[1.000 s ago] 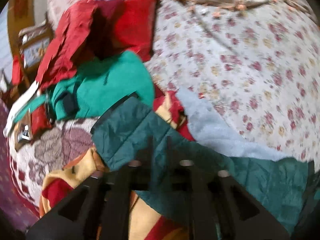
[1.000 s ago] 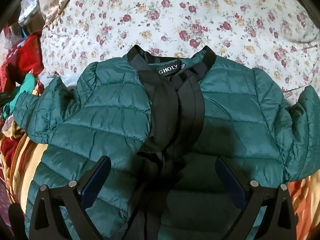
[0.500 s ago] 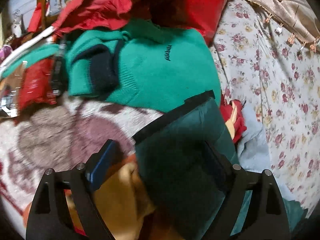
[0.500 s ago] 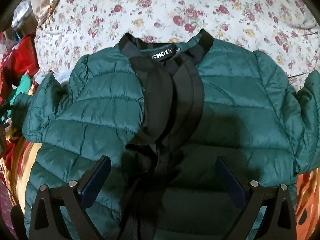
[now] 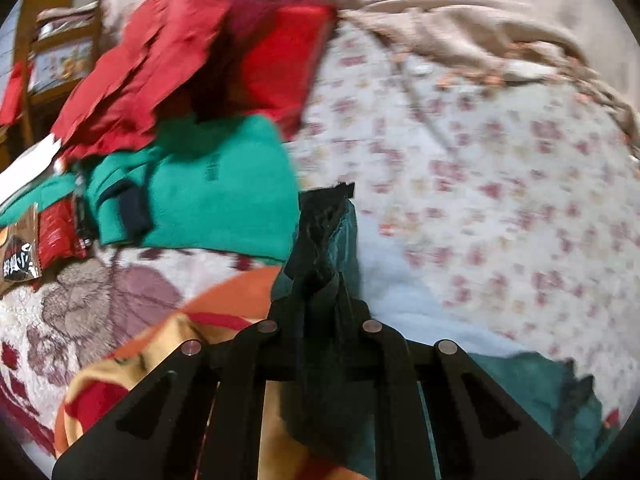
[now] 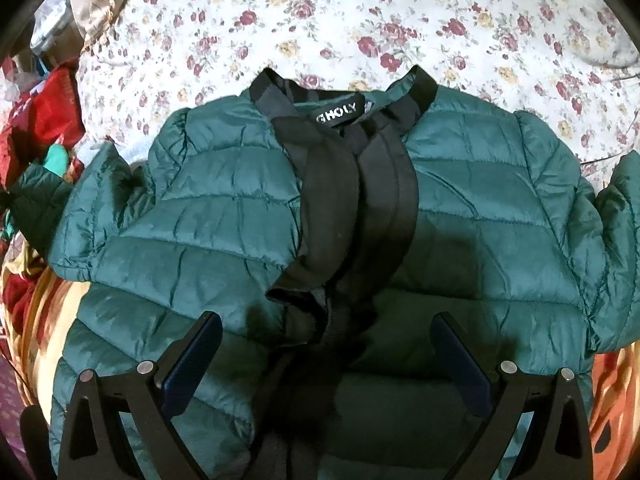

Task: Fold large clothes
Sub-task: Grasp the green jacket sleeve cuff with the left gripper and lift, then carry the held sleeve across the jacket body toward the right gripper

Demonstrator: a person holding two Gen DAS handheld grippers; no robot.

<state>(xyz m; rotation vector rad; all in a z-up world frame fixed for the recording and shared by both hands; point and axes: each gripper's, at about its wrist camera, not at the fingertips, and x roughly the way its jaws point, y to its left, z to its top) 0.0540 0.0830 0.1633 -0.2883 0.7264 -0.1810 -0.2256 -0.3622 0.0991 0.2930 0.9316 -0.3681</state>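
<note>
1. Floral bedsheet (image 6: 400, 20): underlies the whole work area.
2. Green quilted jacket (image 6: 200, 220): lies front-up on it, collar far.
3. Right gripper (image 6: 328, 360): spread wide above the jacket front.
4. Left gripper (image 5: 320, 280): pinching what appears, through blur, to be the black-edged sleeve cuff (image 5: 324, 216).

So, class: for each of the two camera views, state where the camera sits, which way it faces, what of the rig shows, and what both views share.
Left wrist: on the left gripper, looking forward and down over its shut fingers at the black-edged cuff of the dark green quilted jacket pinched between them, with a bright green knit sweater beyond.
Right wrist: on the right gripper, looking down between open fingers at the jacket's chest.
Shared: that jacket and the rose-print bedsheet.
</note>
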